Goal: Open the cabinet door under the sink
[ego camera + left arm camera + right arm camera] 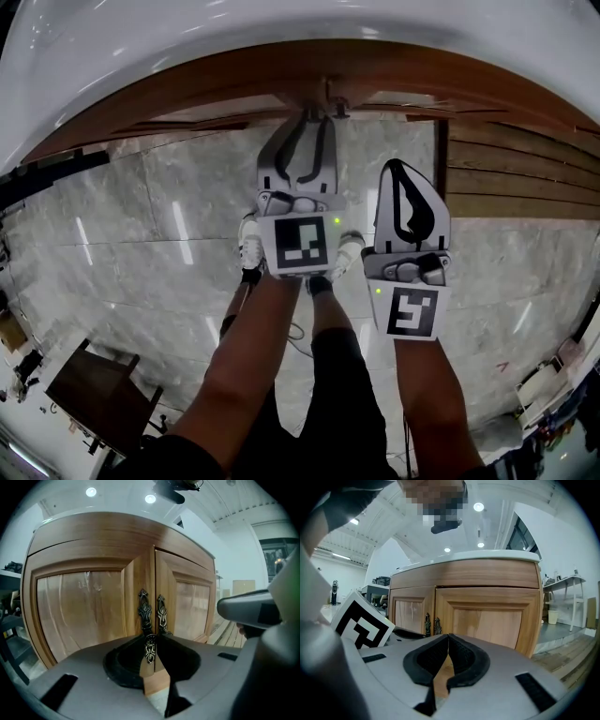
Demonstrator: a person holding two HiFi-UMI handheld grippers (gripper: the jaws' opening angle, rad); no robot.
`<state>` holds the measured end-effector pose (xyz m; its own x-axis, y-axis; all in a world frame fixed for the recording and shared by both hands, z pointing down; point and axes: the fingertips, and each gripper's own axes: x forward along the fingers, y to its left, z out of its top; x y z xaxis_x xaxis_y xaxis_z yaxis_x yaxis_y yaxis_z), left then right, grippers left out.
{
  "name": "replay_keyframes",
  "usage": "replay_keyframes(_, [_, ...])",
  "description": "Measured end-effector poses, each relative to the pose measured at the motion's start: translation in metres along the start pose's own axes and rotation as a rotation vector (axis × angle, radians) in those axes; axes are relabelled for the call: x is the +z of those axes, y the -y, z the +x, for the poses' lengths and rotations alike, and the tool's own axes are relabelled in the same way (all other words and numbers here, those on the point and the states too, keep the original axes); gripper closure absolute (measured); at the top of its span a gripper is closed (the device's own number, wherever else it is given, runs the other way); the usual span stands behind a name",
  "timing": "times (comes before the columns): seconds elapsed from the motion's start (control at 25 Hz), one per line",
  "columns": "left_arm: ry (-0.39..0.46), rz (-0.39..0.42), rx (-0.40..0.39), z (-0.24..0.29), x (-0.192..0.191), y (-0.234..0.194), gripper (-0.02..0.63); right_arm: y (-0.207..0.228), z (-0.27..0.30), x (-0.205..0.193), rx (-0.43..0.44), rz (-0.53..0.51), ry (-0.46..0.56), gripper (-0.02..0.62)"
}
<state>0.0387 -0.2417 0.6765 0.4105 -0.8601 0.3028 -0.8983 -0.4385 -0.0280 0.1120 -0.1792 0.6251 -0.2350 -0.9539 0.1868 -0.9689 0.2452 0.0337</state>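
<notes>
The wooden cabinet under the white sink top has two doors that meet at the middle, both closed. Each door carries an ornate dark metal handle. My left gripper points at the seam, and its pads press on the lower end of the left door's handle. The right door's handle is free beside it. From the head view, the left gripper reaches the cabinet front. My right gripper hangs back to the right, shut and empty, facing the right door.
A marble floor lies below the cabinet. Wooden planks run along the floor at the right. A dark wooden stool stands at the lower left. The person's legs and white shoes are right behind the grippers.
</notes>
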Motion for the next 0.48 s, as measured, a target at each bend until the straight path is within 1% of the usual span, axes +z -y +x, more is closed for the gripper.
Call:
replay_keyframes(0.16, [-0.008,0.027,-0.025,-0.009,-0.002,0.004,0.51,-0.003,0.002,-0.004,0.013,-0.008,0.002,0.571])
replay_keyframes(0.36, [-0.008,-0.004,-0.048,-0.032,-0.007,0.003,0.511,-0.009,0.001,-0.005,0.004,-0.01,0.009,0.571])
replay_keyframes(0.48, [-0.014,-0.015,-0.104,-0.054,-0.015,0.005,0.511,-0.015,-0.004,0.0,-0.021,-0.006,0.018,0.571])
